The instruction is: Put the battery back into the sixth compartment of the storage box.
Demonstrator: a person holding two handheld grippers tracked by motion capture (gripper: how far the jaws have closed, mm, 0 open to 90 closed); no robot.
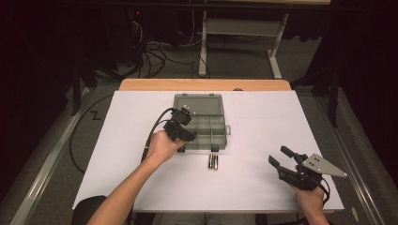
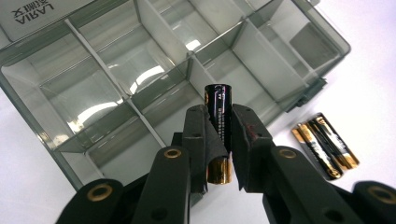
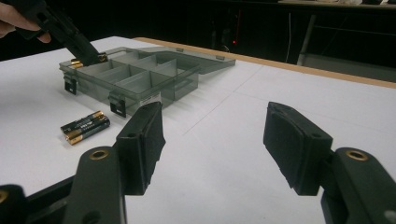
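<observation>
A black and gold battery (image 2: 219, 126) is pinched between the pads of my left gripper (image 2: 219, 140), which is shut on it. It hangs over the front left part of the open grey compartment box (image 2: 93, 140), and the left gripper (image 1: 184, 133) sits at the box's (image 1: 220, 145) front left corner. Two more batteries (image 1: 213, 162) lie side by side on the white table in front of the box; these batteries (image 2: 324, 144) appear to my right, and the pair (image 3: 85, 126) also lies ahead in the right gripper view. My right gripper (image 3: 212, 140) is open with nothing between its jaws, resting at the table's front right (image 1: 278, 157).
The box's clear lid (image 1: 198, 104) lies open flat behind it. A wooden strip (image 1: 206, 85) edges the table's far side. Cables and a table frame (image 1: 244, 42) are on the dark floor beyond.
</observation>
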